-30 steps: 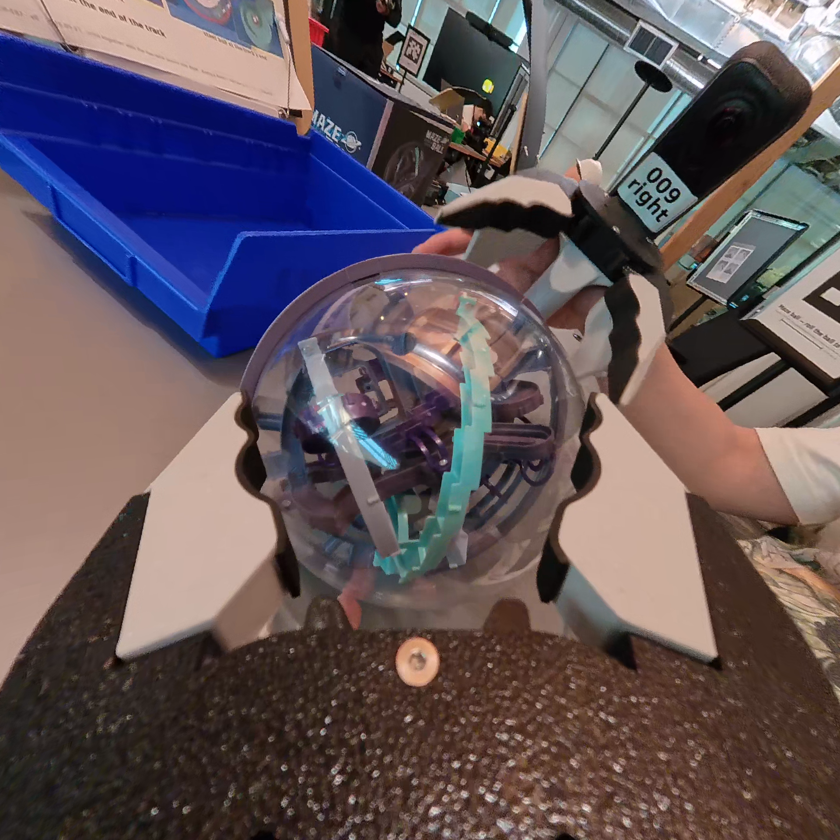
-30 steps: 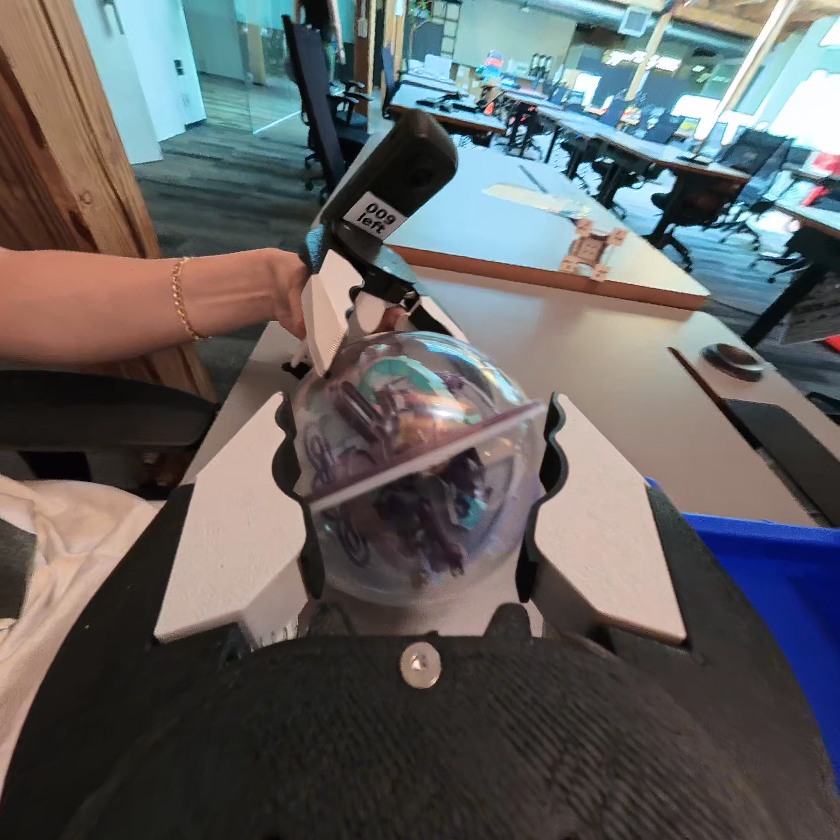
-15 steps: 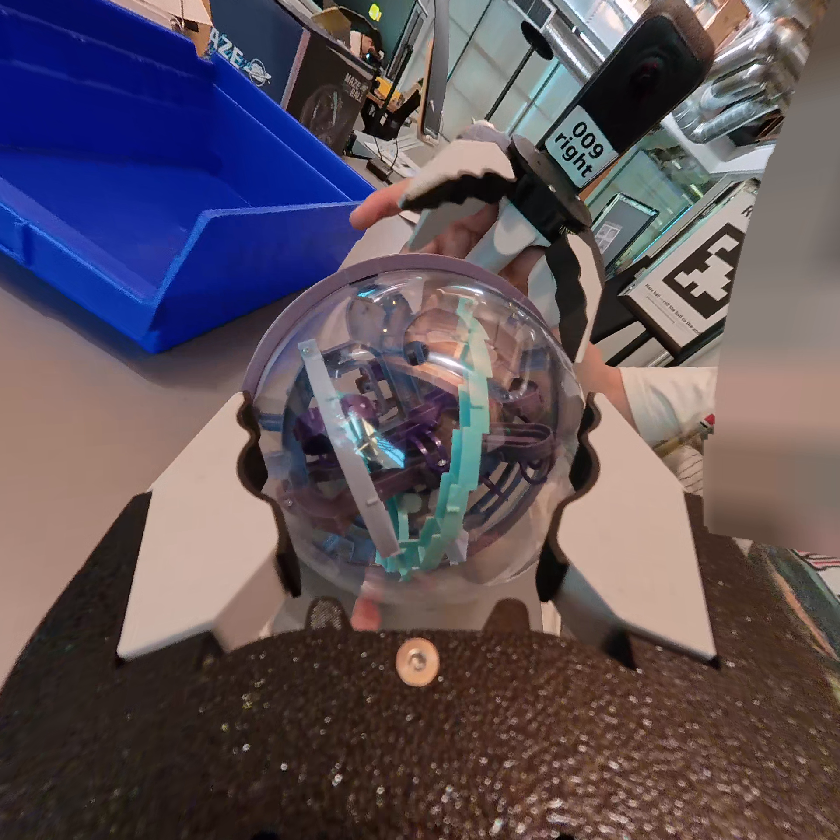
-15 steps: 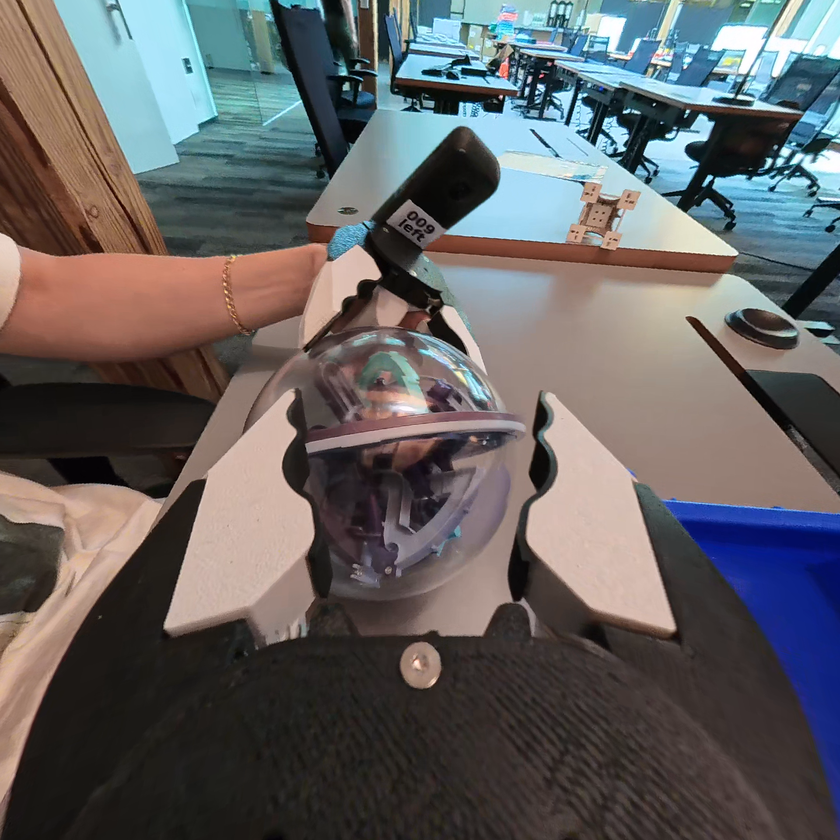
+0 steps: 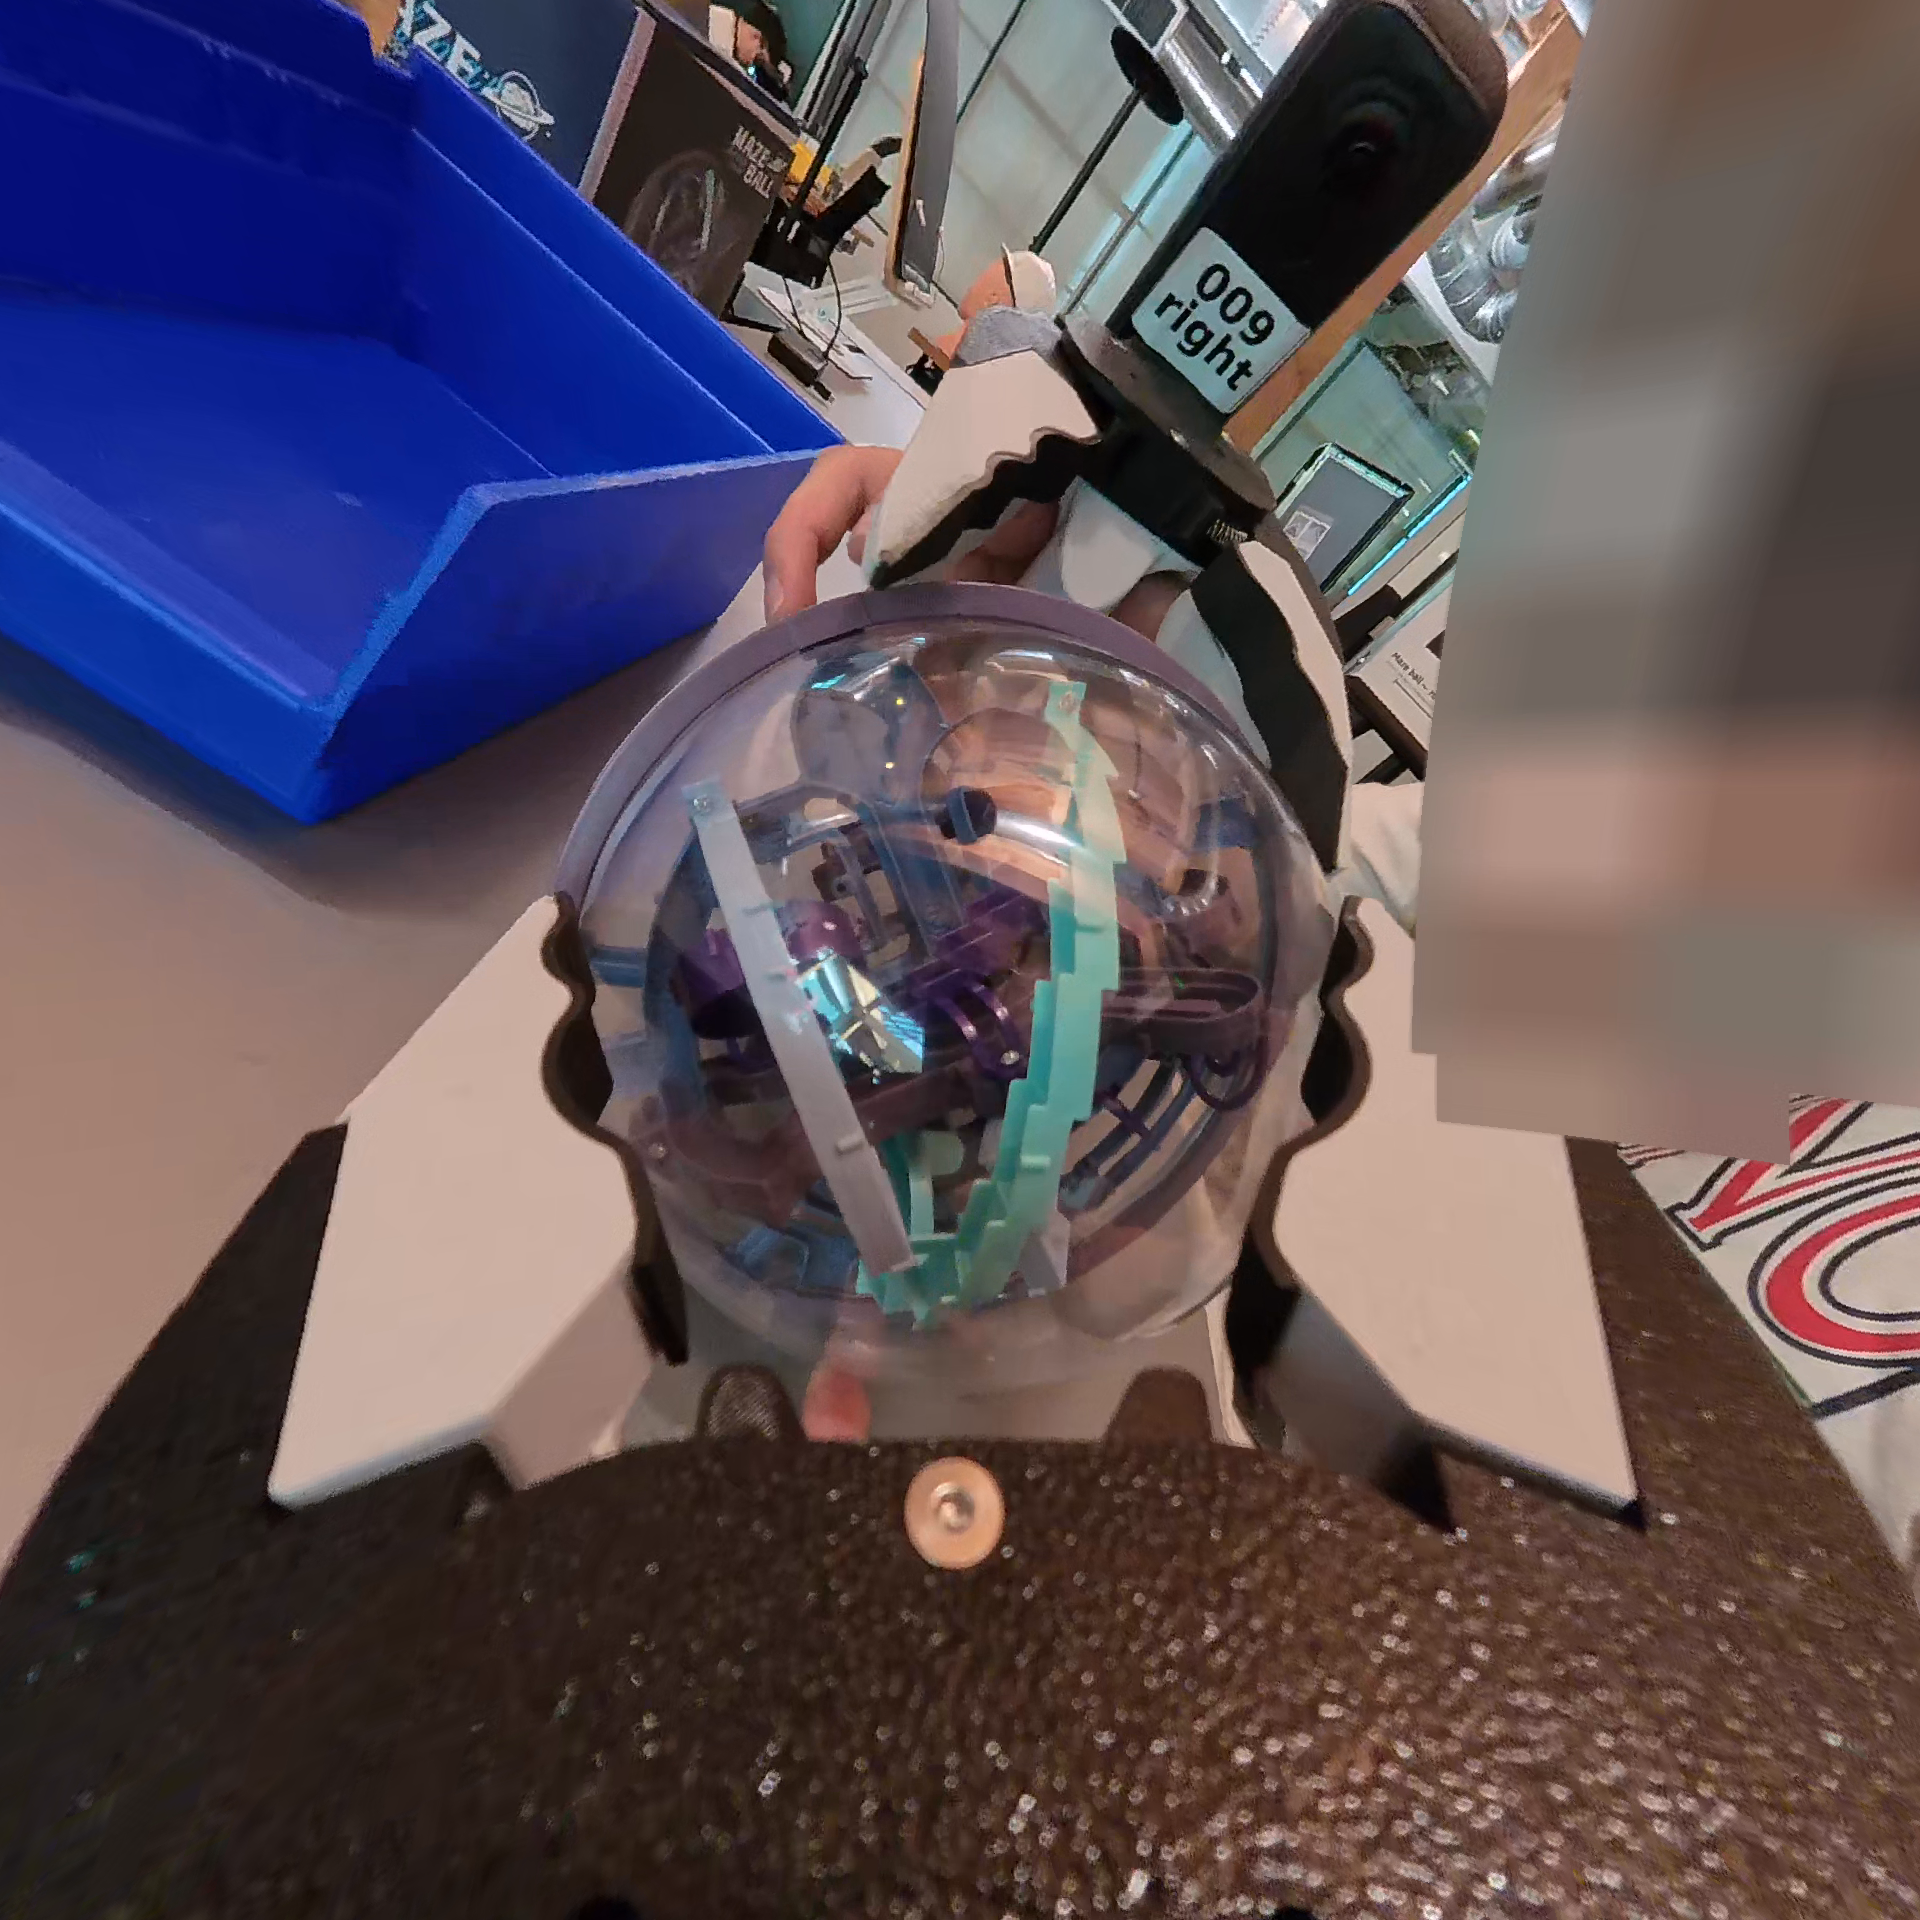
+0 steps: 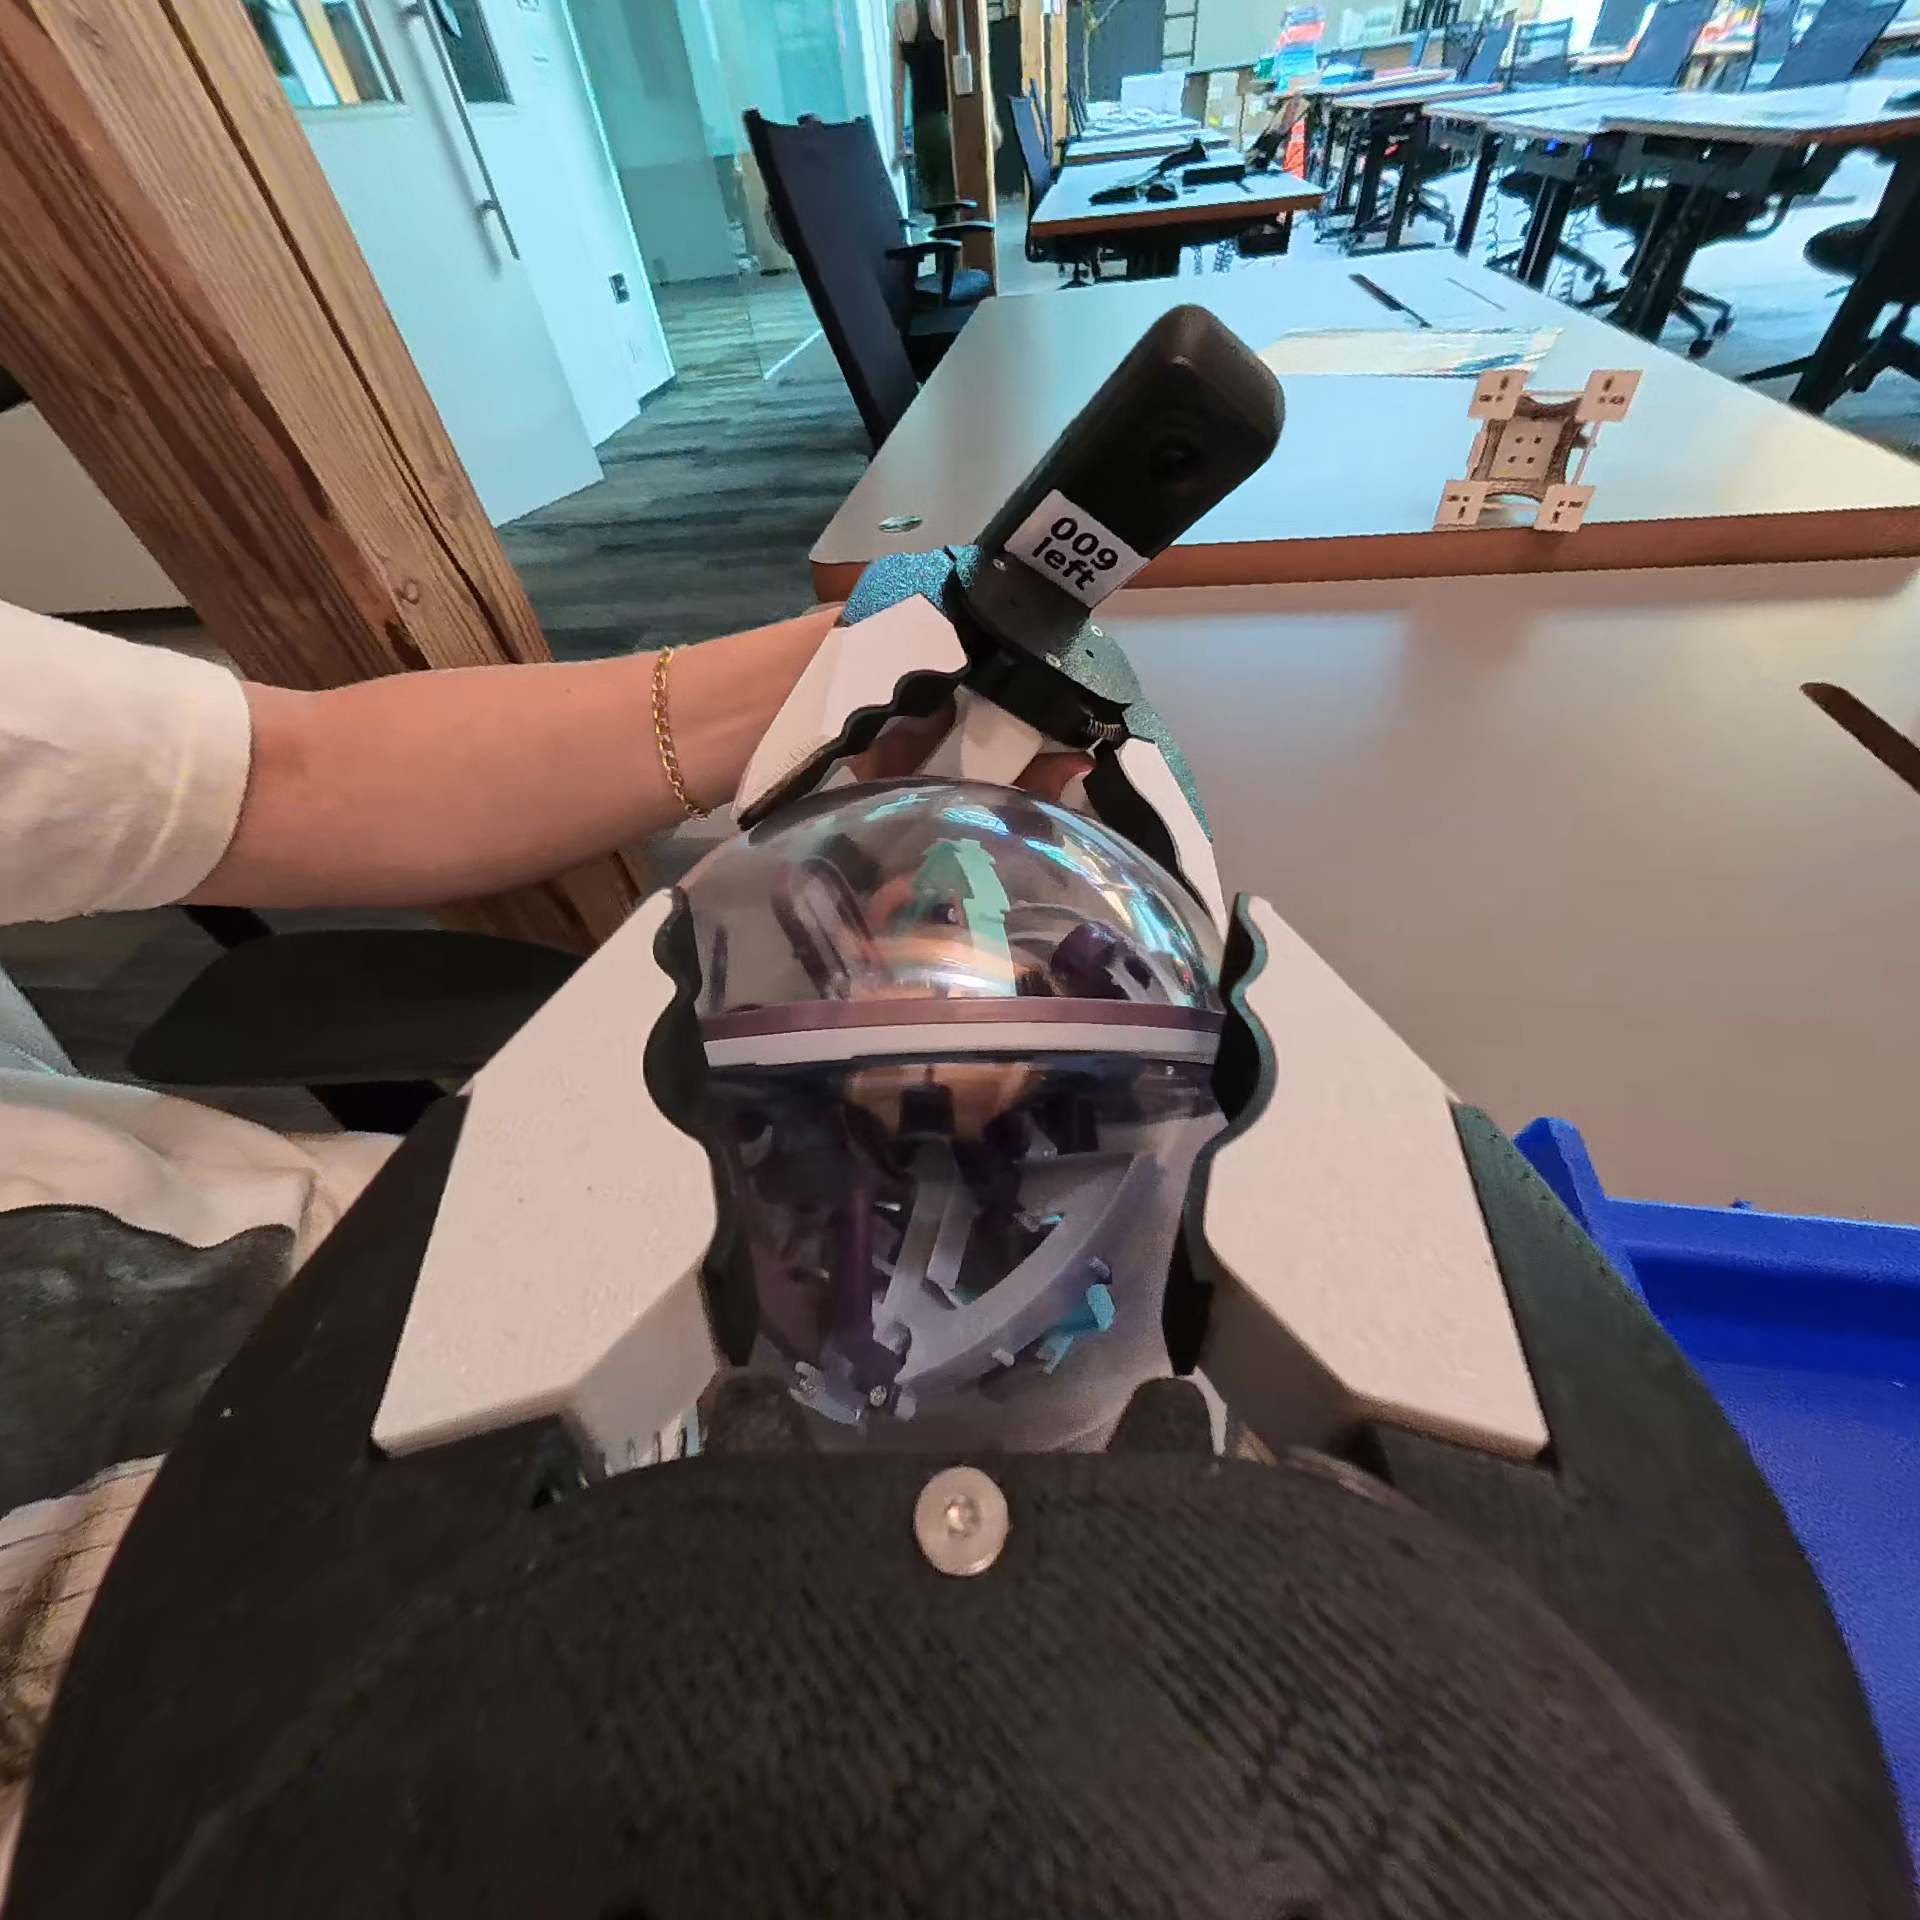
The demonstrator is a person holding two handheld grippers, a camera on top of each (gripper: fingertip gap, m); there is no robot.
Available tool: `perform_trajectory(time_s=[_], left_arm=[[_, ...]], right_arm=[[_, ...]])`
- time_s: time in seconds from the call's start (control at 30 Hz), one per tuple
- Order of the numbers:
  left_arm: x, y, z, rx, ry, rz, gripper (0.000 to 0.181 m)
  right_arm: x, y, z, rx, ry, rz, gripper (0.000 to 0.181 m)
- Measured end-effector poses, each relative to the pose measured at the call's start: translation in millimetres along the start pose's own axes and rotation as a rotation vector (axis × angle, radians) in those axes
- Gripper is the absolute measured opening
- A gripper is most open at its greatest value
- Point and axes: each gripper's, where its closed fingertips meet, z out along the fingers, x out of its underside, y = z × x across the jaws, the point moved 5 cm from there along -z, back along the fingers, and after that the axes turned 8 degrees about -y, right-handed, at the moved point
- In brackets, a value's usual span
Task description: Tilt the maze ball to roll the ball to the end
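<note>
You're holding the maze ball [image 5: 935,997] up off the table [image 5: 187,977] w/ both grippers. Left gripper [image 5: 948,1049] is clamping it on both sides; right gripper [image 6: 951,1101] is doing the same from the opposite end, pads [image 6: 675,1060] touching the shell. In right view the purple seam ring [image 6: 961,1041] is sitting level. Can't pick out the small ball among the tracks. Blue bin [image 5: 343,416] is sitting just beside, on the table.
</note>
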Motion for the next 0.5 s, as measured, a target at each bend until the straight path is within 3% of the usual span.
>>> perform_trajectory(time_s=[0.03, 0.5], left_arm=[[-0.5, 0.6, 0.4, -0.007, 0.002, -0.008, 0.134], [-0.2, -4.1, 5.0, -0.044, 0.011, 0.037, 0.134]], right_arm=[[0.1, -2.1, -0.8, 0.0, -0.007, 0.005, 0.101], [3.0, 4.4, -5.4, -0.016, -0.028, -0.023, 0.098]])
